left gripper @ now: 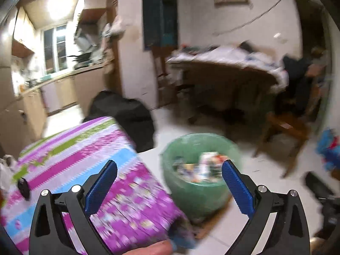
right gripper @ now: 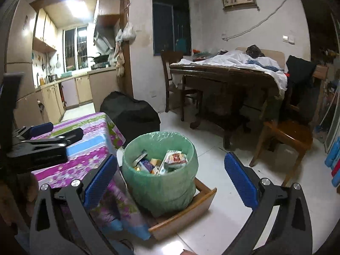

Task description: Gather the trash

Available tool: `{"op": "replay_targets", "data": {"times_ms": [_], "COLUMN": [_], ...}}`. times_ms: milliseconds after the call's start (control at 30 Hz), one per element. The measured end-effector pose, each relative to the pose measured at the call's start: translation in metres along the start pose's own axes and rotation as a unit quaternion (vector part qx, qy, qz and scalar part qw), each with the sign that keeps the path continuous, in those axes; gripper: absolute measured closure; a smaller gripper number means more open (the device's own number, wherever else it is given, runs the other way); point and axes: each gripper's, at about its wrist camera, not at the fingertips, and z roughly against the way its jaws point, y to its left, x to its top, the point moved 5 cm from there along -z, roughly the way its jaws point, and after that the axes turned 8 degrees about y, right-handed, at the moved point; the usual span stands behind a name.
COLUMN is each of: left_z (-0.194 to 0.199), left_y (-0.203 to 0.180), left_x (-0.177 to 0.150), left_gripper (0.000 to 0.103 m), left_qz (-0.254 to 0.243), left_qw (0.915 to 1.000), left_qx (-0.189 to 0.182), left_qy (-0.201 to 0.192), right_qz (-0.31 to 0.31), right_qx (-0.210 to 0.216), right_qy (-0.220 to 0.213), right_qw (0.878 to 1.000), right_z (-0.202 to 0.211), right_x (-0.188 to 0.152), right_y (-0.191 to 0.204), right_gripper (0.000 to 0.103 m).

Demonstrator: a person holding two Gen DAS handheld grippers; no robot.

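Trash (right gripper: pixel 161 161) already fills much of the green-lined bin (right gripper: pixel 159 176) on the floor beside the floral tabletop (right gripper: pixel 89 148), and both left tongs (left gripper: pixel 169 178) and right tongs (right gripper: pixel 171 170) gape wide, empty, suggesting collection is nearly done.

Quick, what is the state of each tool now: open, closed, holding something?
Left tool: open, holding nothing.
Right tool: open, holding nothing.
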Motion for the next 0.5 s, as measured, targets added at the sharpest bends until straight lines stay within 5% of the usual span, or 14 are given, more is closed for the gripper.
{"op": "replay_targets", "data": {"times_ms": [133, 500], "left_z": [0.047, 0.106], "left_y": [-0.013, -0.036], "left_x": [-0.030, -0.084], "left_gripper": [0.005, 0.005], "left_qz": [0.006, 0.006], "left_qw": [0.9991, 0.9994], "left_qx": [-0.040, -0.013], "left_qy": [-0.011, -0.033], "right_qz": [0.000, -0.012], "right_qx": [-0.003, -0.013], "right_qy": [-0.016, -0.006], "right_qw": [1.000, 1.000], "right_z": [0.030, 0.060], "right_x": [-0.014, -0.054], "right_y": [0.000, -0.003], "right_gripper": [0.005, 0.005]}}
